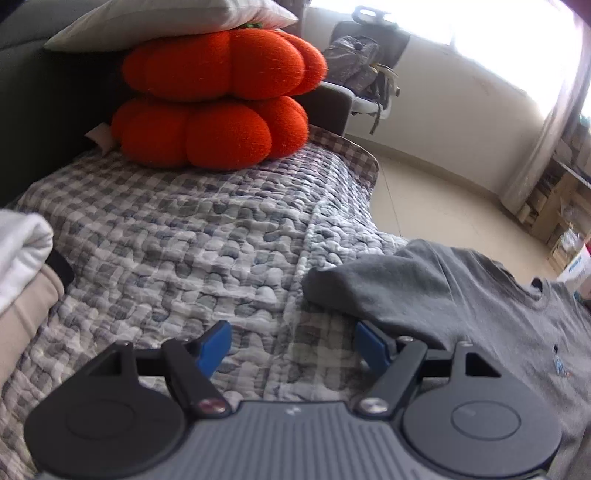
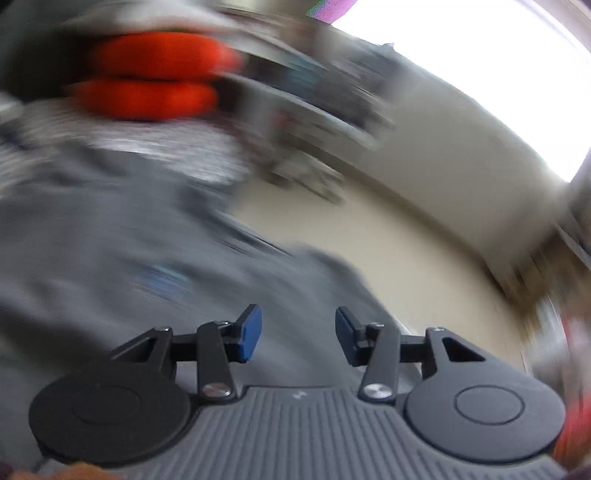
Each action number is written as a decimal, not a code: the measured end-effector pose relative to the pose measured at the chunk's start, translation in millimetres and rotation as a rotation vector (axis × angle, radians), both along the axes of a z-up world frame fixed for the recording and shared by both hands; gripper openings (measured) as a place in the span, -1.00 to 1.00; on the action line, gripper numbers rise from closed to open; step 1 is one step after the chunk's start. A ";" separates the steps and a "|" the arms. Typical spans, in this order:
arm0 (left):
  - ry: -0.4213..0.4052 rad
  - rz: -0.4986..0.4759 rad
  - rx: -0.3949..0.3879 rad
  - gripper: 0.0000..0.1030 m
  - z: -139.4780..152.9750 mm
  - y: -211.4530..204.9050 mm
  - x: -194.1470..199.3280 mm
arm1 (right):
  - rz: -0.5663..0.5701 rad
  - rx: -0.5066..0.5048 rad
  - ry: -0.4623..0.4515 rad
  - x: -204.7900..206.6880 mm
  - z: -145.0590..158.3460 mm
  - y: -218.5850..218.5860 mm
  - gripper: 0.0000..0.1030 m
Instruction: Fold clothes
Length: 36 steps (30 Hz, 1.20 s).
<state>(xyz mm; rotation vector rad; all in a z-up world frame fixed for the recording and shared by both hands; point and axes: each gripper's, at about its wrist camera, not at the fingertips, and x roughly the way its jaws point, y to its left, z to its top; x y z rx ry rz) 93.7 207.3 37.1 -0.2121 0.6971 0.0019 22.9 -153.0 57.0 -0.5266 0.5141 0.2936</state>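
Observation:
A grey T-shirt [image 1: 480,295] lies spread on the checked quilt [image 1: 184,240], its left sleeve [image 1: 351,284] pointing toward the quilt's middle. My left gripper [image 1: 293,343] is open and empty, low over the quilt, with its right fingertip just beside the sleeve's edge. The right wrist view is heavily blurred. My right gripper [image 2: 298,332] is open and empty above the grey T-shirt [image 2: 110,258], near its edge by the floor.
Two orange pumpkin cushions [image 1: 218,99] are stacked under a white pillow [image 1: 166,18] at the back. Folded white and beige clothes [image 1: 22,266] lie at the left. A chair with a backpack [image 1: 354,62] stands beyond the quilt. Shelves [image 1: 561,184] stand at the right.

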 end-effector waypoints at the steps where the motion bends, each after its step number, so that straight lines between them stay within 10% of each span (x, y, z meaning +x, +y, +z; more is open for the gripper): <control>1: -0.004 0.009 -0.018 0.47 -0.8 4.5 -1.0 | 0.080 -0.021 -0.008 -3.9 0.9 27.5 -0.06; 8: -0.016 0.066 -0.161 0.47 -5.2 39.5 -13.8 | 0.523 -0.092 -0.042 -17.0 0.7 180.9 -0.16; 11: -0.020 0.065 -0.187 0.47 -6.0 44.5 -14.4 | 0.567 -0.087 -0.002 1.6 -6.0 224.8 -0.18; 15: -0.017 0.050 -0.195 0.47 -7.5 43.4 -10.4 | 0.523 -0.215 0.080 22.9 -34.0 255.3 -0.91; 18: -0.026 0.040 -0.234 0.47 -8.2 47.3 -8.7 | 0.512 -0.175 0.108 28.0 -37.9 249.0 -0.95; 21: -0.022 0.029 -0.272 0.46 -11.3 48.1 -3.2 | 0.489 0.029 0.127 33.4 -11.9 236.3 -0.95; 26: -0.035 0.004 -0.325 0.46 -9.9 45.7 1.8 | 0.413 0.833 0.272 65.6 25.9 158.1 -1.00; 32: -0.012 -0.004 -0.346 0.43 -19.3 37.6 14.5 | 0.382 0.336 0.194 46.0 2.4 200.0 -0.89; 36: -0.020 -0.001 -0.346 0.43 -23.0 33.2 29.6 | 0.473 0.223 0.077 20.1 5.1 222.5 0.11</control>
